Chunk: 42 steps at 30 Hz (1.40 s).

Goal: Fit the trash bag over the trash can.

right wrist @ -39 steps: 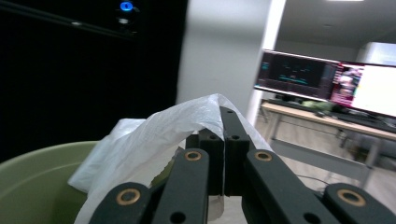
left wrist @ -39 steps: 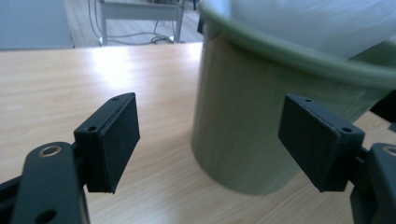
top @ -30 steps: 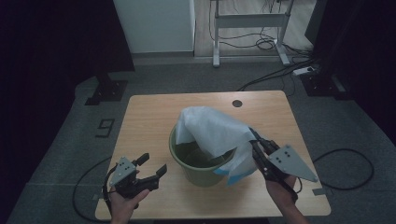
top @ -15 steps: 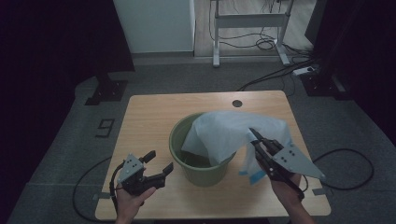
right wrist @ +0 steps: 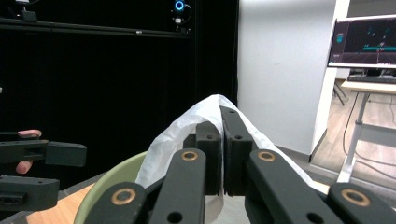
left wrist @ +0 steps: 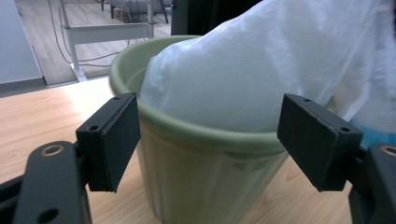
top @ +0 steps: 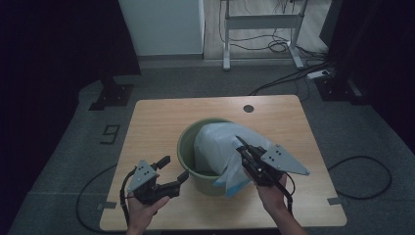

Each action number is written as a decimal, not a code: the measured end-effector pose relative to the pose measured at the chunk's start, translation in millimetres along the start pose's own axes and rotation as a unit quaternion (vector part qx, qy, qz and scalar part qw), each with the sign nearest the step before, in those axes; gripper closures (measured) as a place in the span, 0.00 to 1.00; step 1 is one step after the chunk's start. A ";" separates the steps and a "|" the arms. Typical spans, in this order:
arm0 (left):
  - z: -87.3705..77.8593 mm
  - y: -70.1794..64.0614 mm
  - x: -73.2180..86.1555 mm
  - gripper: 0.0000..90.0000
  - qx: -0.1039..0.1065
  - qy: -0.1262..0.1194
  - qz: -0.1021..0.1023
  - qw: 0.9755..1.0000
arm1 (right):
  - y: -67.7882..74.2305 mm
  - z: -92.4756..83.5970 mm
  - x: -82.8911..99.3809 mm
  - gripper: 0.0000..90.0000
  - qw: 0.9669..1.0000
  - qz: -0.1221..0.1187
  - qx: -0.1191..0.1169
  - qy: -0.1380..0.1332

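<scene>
White bag [top: 220, 149] sits half in the green bucket [top: 188, 147], mid-table, slightly toward your edge. Its bulk slumps over the bucket's 3 o'clock rim and a tail hangs down the outside at about 5 o'clock. Long axis of the bag runs from inside the bucket up and out toward 4 o'clock, straight at your right hand.

Your right gripper [top: 241, 143] is clamped on the bag: in the right gripper view the jaws are pressed together with the plastic [right wrist: 168, 135] pinched at their tips and peaking up over them. It sits at 4 o'clock of the bucket, tips pointing to 10 o'clock.

Your left gripper [top: 175, 169] has its jaws apart with nothing between them. It's at 7 o'clock of the bucket, just off the wall, not touching. The left gripper view looks straight at the bucket [left wrist: 201, 168] with the rim and bag [left wrist: 261, 70] framed between the pads, so the bucket lies dead ahead, toward 2 o'clock on the table.

The next move looks like it turns on that: left is the free hand and the nearer one to the bare rim, and could either steady the bucket or take the bag's loose edge on that side.

Around: wooden table [top: 147, 122], otherwise bare but for a cable hole [top: 248, 108] at 12 o'clock. Nothing blocks the left gripper's path. Cables [top: 362, 171] trail off on the floor, well apart from the work.
</scene>
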<state>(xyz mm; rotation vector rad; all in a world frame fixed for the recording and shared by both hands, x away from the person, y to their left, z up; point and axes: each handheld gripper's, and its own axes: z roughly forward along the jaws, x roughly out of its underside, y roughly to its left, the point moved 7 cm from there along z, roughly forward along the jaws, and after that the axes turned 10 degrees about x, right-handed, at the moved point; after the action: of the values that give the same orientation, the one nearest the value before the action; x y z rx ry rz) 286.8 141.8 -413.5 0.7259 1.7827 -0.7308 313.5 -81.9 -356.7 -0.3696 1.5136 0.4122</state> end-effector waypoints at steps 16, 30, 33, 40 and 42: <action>40.8 -30.9 -18.7 0.24 0.024 0.003 0.016 1.000 | 7.5 16.6 9.9 0.95 0.999 0.003 0.004 0.045; 59.2 -40.1 -29.0 0.23 0.000 -0.018 0.028 0.999 | 12.7 18.4 10.9 0.94 0.999 0.011 0.004 0.049; 65.7 -43.3 -31.8 0.24 -0.006 -0.011 0.031 0.999 | 14.9 18.0 10.7 0.94 0.999 0.008 0.000 0.047; 73.6 -42.9 -36.4 0.77 0.000 -0.006 0.028 1.000 | 18.8 13.4 13.7 0.75 0.999 0.002 -0.018 0.048; 74.5 -40.2 -35.8 0.87 0.001 -0.004 0.022 1.000 | 21.4 7.7 16.6 0.58 0.999 -0.009 -0.012 0.046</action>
<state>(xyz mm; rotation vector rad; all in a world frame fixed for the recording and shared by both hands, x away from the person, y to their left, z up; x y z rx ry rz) 309.7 54.7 -395.1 0.7601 1.7530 -0.7057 310.2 -59.0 -372.7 -0.4251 1.5945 0.4039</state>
